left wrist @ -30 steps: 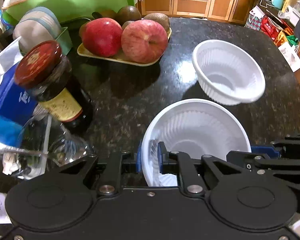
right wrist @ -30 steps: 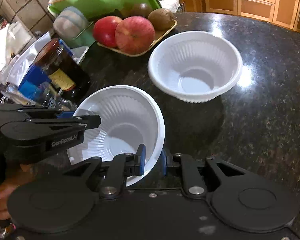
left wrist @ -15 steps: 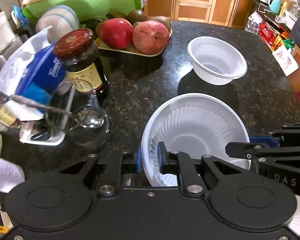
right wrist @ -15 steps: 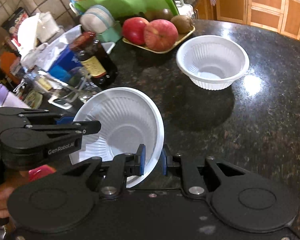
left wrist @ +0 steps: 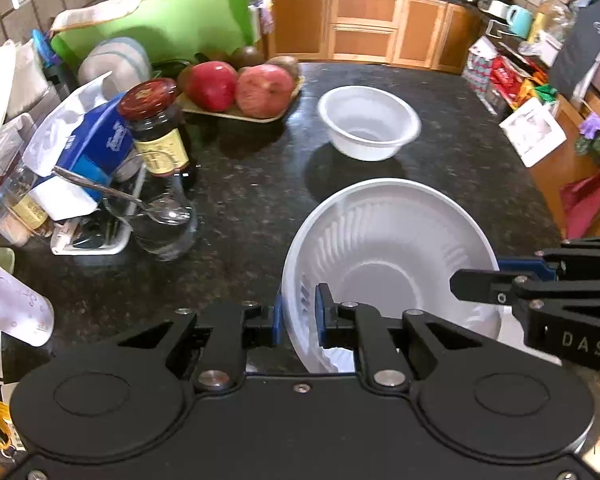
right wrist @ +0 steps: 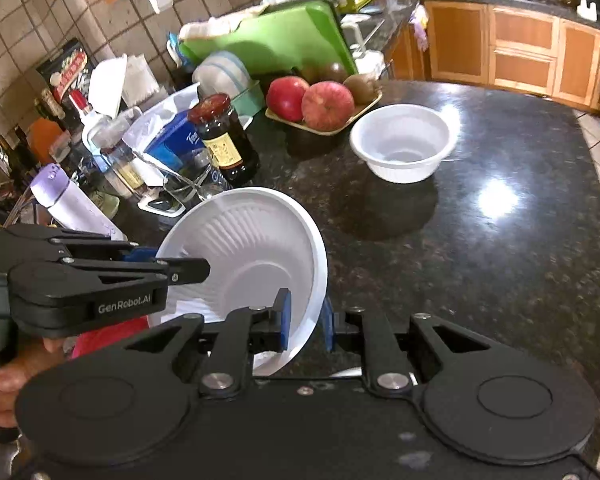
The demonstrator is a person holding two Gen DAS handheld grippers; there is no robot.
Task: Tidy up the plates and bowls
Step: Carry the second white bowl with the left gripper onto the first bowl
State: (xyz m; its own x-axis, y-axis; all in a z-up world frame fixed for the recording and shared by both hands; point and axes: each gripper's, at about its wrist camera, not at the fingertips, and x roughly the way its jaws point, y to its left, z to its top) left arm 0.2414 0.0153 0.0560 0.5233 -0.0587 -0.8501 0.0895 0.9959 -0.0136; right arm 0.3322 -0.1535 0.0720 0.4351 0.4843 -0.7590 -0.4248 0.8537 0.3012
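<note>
While both grippers clamp its rim from opposite sides, the large white bowl (left wrist: pixel 388 264) hangs tilted above the near edge of the dark stone counter (left wrist: pixel 252 184).

Its left rim sits pinched between the blue pads of the left gripper (left wrist: pixel 298 320), and its right rim between those of the right gripper (right wrist: pixel 306 320); each pair of fingers is closed on the thin plastic wall. Farther in, toward the counter's far edge, a smaller white bowl (left wrist: pixel 369 122) stands upright on the stone, apart from the held one. Just beside it to the left lies a tray of apples (left wrist: pixel 240 92). Along the counter's left edge stand a dark jar with a red lid (left wrist: pixel 156 128) and a glass holding a spoon (left wrist: pixel 164 216), with a green cutting board (left wrist: pixel 160 28) behind them.
</note>
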